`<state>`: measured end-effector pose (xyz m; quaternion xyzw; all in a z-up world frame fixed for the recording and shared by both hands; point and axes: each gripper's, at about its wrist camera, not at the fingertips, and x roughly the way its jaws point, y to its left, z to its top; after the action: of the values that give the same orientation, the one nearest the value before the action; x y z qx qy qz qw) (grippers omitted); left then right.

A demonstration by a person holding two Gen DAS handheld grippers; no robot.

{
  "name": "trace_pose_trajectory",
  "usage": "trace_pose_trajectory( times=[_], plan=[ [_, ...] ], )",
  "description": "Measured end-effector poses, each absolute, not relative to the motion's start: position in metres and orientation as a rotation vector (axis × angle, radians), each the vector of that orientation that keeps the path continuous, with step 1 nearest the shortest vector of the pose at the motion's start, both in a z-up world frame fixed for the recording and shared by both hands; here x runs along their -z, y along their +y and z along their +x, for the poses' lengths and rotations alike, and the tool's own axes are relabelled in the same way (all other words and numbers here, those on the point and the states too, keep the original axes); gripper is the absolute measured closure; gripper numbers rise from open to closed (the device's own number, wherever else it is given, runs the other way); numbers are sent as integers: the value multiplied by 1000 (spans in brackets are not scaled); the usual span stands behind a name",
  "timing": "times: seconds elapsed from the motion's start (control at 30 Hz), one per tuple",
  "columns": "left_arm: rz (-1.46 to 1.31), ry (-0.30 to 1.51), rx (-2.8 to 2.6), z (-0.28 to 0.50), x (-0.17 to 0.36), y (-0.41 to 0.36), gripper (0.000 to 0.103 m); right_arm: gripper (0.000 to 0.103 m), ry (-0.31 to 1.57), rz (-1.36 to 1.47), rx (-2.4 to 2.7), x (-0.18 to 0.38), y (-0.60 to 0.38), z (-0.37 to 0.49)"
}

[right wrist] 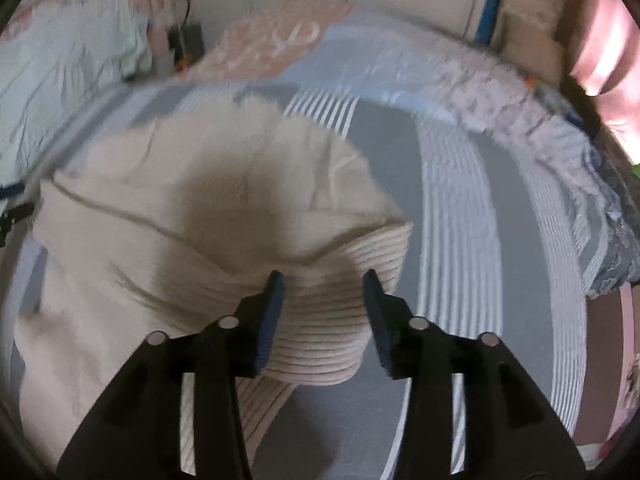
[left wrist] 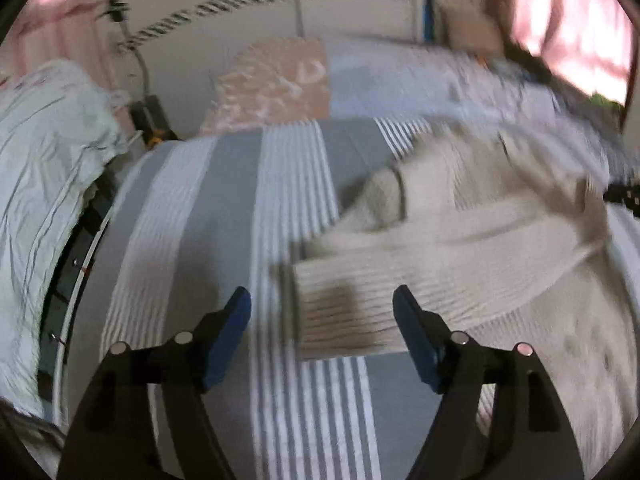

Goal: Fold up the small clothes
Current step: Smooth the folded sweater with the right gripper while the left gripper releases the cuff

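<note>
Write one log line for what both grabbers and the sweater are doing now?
left gripper: open, over ribbed cuff | right gripper: open, around ribbed edge | cream sweater: rumpled on striped bedcover, not yet folded

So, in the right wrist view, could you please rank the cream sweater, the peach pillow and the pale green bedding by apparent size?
1. Cream sweater, nearest the camera.
2. Pale green bedding.
3. Peach pillow.
The last two look close, and the frame edge cuts off the bedding.
</note>
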<state>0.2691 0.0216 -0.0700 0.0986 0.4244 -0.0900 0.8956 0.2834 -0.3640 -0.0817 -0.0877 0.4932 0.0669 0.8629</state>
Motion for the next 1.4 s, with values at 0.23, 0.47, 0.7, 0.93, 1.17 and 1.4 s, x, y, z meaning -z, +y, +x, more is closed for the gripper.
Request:
trace_pose_trajectory(
  times=[0.23,0.47,0.7,0.93,1.17,1.4],
  plan=[
    [258,964,260,299,102,-7,61,75,1099,-148,-176,100,-370,300],
    [246,911,252,294,94,-3,88,98,857,-149,-116,68,-371,274],
    [157,767,199,282,58,9,91,98,736,-65,-100,63,-386,288],
    [180,848,164,305,101,7,90,75,826,-58,-101,96,-395,307],
    [215,776,86,302,78,19,49,63,737,-16,-126,45,-398,268],
    [211,772,172,290,66,4,39,63,848,-150,-227,74,-357,258]
  ],
)
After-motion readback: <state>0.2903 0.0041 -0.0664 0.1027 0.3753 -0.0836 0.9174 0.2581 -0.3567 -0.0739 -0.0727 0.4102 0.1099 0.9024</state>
